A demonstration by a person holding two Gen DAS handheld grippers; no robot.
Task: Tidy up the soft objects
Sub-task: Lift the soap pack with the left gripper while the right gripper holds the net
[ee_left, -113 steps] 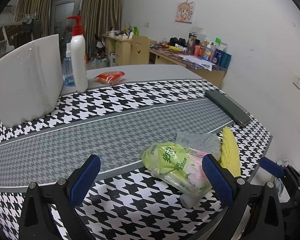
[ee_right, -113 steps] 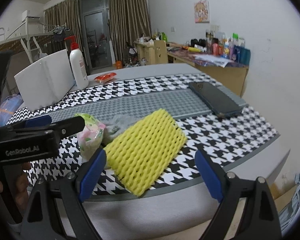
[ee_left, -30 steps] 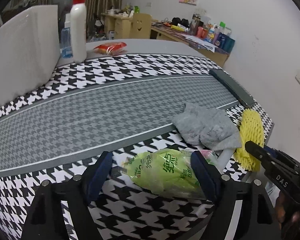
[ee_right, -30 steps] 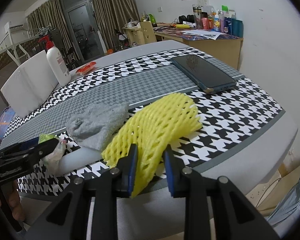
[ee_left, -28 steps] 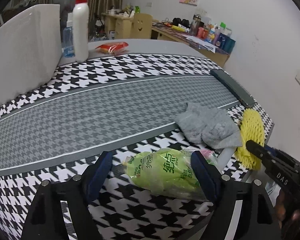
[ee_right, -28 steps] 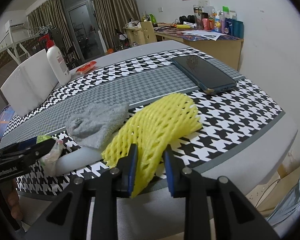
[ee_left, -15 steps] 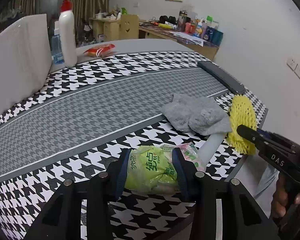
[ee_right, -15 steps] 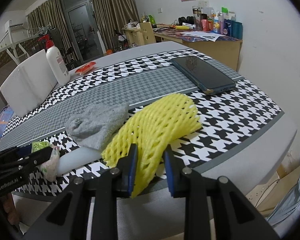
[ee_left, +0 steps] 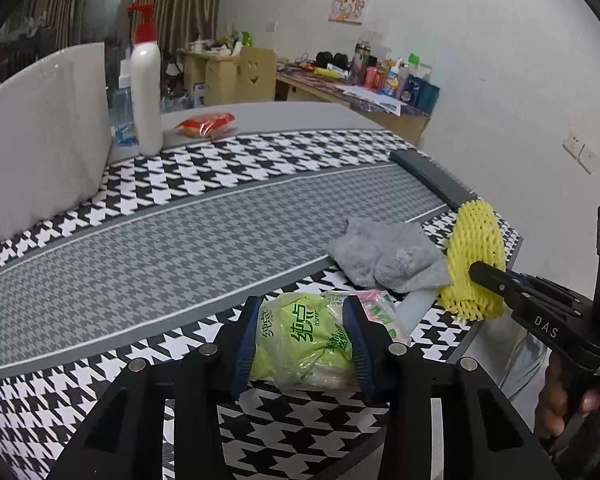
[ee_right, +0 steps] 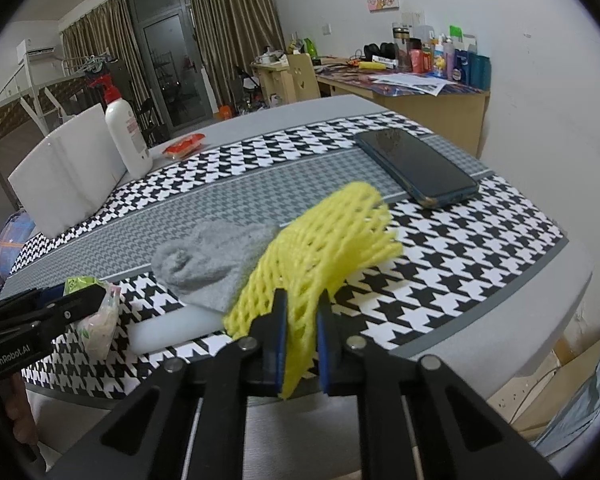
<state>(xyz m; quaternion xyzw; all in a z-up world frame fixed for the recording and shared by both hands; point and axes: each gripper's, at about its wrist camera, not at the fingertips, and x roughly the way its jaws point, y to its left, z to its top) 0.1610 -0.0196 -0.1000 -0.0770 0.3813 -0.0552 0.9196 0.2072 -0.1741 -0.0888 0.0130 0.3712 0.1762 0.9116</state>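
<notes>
My left gripper [ee_left: 304, 320] is shut on a green tissue pack [ee_left: 300, 340] near the table's front edge; the pack also shows in the right wrist view [ee_right: 100, 320]. My right gripper [ee_right: 300, 320] is shut on a yellow foam net [ee_right: 324, 252], which curls upward; it also shows in the left wrist view [ee_left: 474, 260]. A crumpled grey cloth [ee_right: 212, 264] lies on the houndstooth table between them, also in the left wrist view [ee_left: 384, 256]. A white foam strip [ee_right: 172, 332] lies under the cloth's near edge.
A dark phone [ee_right: 416, 164] lies at the right of the table. A white lotion bottle with a red pump [ee_left: 146, 100], a white foam block [ee_left: 40, 132] and a red snack packet [ee_left: 206, 124] stand at the far left. The table edge [ee_right: 540, 320] is close on the right.
My left gripper closed on the green tissue pack and lifted it slightly. My right gripper stays shut on the yellow net, which has risen a little off the table.
</notes>
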